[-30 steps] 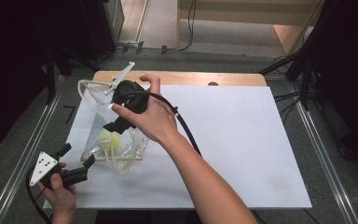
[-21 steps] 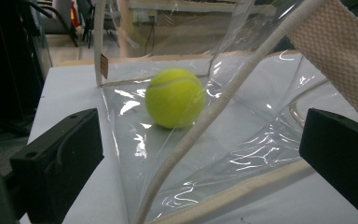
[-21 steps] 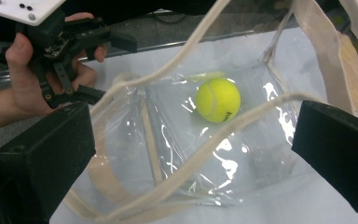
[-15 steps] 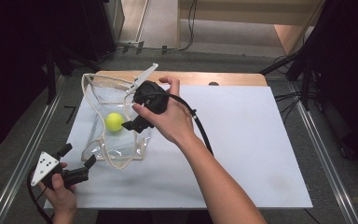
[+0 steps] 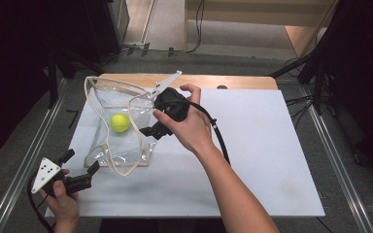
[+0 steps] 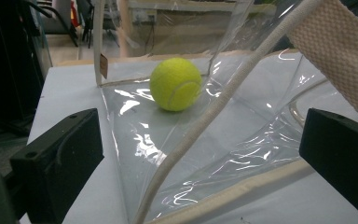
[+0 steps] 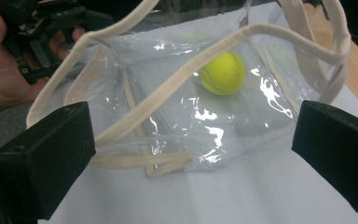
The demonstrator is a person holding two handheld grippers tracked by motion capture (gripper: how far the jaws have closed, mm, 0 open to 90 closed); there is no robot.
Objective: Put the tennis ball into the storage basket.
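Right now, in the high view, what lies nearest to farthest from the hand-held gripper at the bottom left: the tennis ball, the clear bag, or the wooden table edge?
From the left hand-held gripper:
1. Clear bag, just right of it.
2. Tennis ball, inside the bag, farther up.
3. Wooden table edge, at the far side.

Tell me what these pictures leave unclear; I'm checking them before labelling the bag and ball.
- Right gripper, high view: the hand covers its body, so whether it touches the clear bag is unclear.
- Tennis ball, left gripper view: its underside is blurred by glare on the plastic, so its contact with the bag can't be judged.
- Bag strap, left gripper view: cut off by the frame's top and right edges.
- Left gripper, high view: its jaw gap is too small to judge.
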